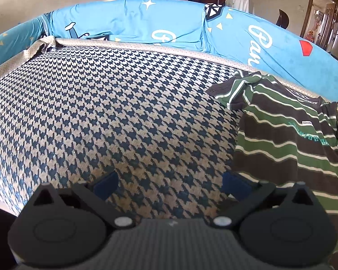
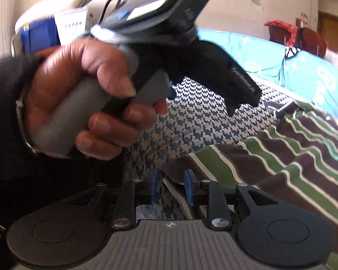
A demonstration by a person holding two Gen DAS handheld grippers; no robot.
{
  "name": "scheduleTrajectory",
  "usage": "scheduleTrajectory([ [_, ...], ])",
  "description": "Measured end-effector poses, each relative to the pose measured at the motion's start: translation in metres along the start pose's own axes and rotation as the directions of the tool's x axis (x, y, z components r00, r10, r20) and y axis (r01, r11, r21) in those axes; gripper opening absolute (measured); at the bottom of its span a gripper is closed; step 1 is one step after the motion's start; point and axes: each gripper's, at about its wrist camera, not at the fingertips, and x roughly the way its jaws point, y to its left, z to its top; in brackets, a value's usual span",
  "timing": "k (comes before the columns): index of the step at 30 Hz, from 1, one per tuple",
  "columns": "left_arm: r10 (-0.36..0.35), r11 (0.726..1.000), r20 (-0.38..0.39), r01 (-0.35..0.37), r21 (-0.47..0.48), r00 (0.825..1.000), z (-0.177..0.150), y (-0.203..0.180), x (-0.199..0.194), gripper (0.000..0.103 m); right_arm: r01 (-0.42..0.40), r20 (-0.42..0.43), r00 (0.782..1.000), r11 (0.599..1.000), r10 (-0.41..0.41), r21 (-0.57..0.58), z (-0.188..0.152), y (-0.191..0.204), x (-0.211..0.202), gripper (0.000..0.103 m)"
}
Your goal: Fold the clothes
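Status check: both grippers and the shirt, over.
Left gripper open, empty, over the houndstooth cover. Right gripper closing on the striped shirt edge, grip unconfirmed. Shirt unfolded, sleeve bunched. Left hand crosses right view; nothing blocking.

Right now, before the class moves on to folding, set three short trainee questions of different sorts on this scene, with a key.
1. True or false: the left gripper holds the striped shirt.
2. Which cloth lies directly under the shirt? A plain white sheet; B houndstooth cover; C red towel.
3. Fill in: the right gripper has its pads either side of the shirt's ____.

Key
1. False: its jaws are wide apart over the cover, with nothing between them.
2. B.
3. Edge: whether the pads already pinch it cannot be told.
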Motion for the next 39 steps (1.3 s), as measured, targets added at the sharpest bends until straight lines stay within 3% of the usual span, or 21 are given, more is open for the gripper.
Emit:
scheduleTrajectory([
  [4,-0.008,1.000,0.007,0.008,-0.007,1.000,0.001,0.002,-0.002,0.103,0.045,-0.011,0.999,0.998,-0.045,-0.048,-0.003,0.005,0.012,0.041],
  [6,-0.015,1.000,0.006,0.015,-0.016,1.000,0.001,0.003,-0.001,0.103,0.059,-0.018,0.998,0.995,-0.061,-0.077,-0.006,0.008,0.017,0.053],
  [10,-0.027,0.999,0.003,0.027,-0.025,1.000,0.001,0.003,0.000,0.103,0.101,-0.027,0.994,0.984,-0.106,-0.144,-0.010,0.014,0.026,0.055],
  [14,-0.032,0.999,0.004,0.033,-0.028,0.999,0.000,0.004,0.000,0.103,0.129,-0.025,0.991,0.984,-0.133,-0.123,-0.008,0.007,0.031,0.054],
  [19,-0.034,0.999,0.007,0.034,-0.035,0.999,0.000,0.005,0.000,0.103,0.118,-0.021,0.993,0.989,-0.120,-0.084,-0.005,0.000,0.031,0.043],
  [22,-0.033,0.999,0.007,0.033,-0.033,0.999,0.000,0.004,0.000,0.103,0.106,-0.023,0.994,0.993,-0.107,-0.053,-0.005,-0.006,0.030,0.030],
  [24,-0.032,0.999,0.009,0.032,-0.033,0.999,-0.001,0.003,-0.001,0.103,0.095,-0.029,0.995,0.995,-0.096,-0.011,-0.003,-0.012,0.028,0.015],
  [27,-0.027,0.999,0.020,0.027,-0.035,0.999,0.000,0.004,-0.002,0.103,0.001,-0.009,1.000,0.988,0.001,0.152,-0.001,-0.031,0.021,0.013],
  [31,-0.011,0.999,0.059,0.013,-0.039,0.998,0.001,0.005,-0.008,0.103,-0.164,0.108,0.985,0.921,0.134,0.355,0.002,-0.058,0.006,0.012],
  [33,-0.001,0.999,0.077,0.004,-0.036,0.997,0.003,0.006,-0.011,0.103,-0.175,0.124,0.983,0.912,0.138,0.372,0.000,-0.061,0.006,0.012],
  [39,0.020,1.000,0.066,-0.018,-0.022,0.998,0.002,0.003,-0.007,0.103,-0.170,-0.006,0.984,0.946,0.178,0.276,-0.008,-0.037,0.023,0.021],
])
